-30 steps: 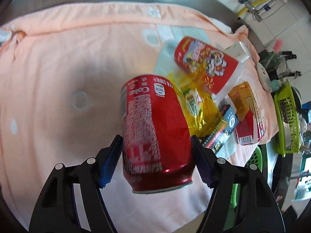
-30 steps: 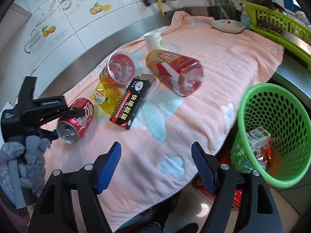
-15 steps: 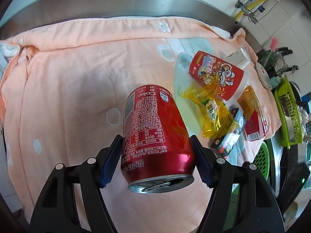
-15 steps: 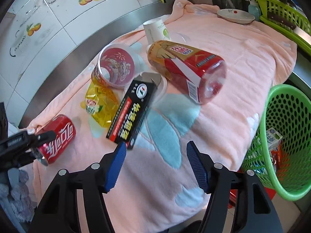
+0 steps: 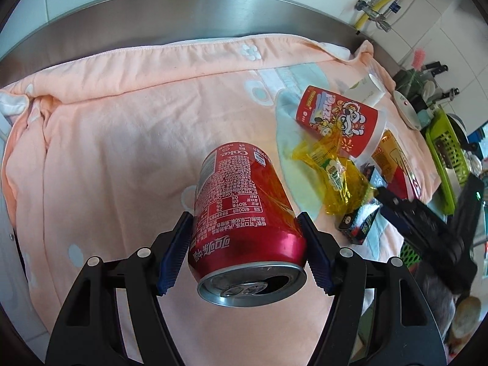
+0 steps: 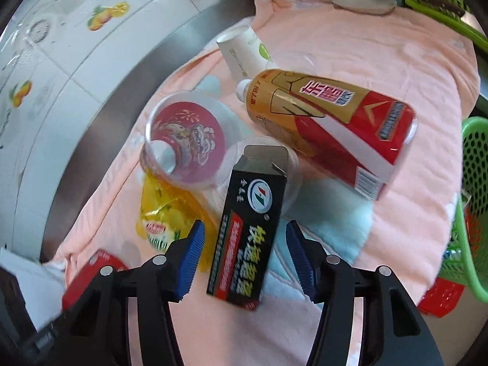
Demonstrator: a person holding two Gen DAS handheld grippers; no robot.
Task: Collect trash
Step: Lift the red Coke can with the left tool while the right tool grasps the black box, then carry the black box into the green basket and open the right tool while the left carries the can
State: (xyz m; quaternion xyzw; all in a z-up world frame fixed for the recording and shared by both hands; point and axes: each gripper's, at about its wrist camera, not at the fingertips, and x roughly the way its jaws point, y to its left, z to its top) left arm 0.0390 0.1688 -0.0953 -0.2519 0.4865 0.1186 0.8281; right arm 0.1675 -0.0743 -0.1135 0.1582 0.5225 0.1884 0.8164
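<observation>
One red Coke can [image 5: 244, 213] is clamped between the blue pads of the left gripper [image 5: 244, 253], lifted above the peach towel [image 5: 122, 128], its opened top facing the camera. Five more pieces of trash lie on the towel: a "PIZZA" cup [image 5: 338, 120], a yellow wrapper [image 5: 332, 174], a black carton [image 6: 253, 222], a red-and-gold drink bottle [image 6: 329, 128] and a white paper cup [image 6: 244, 52]. Only the right wrist view shows the green basket [image 6: 472, 201], apparently holding some litter, and the right gripper [image 6: 244, 253] spread wide, straddling the carton without touching it.
</observation>
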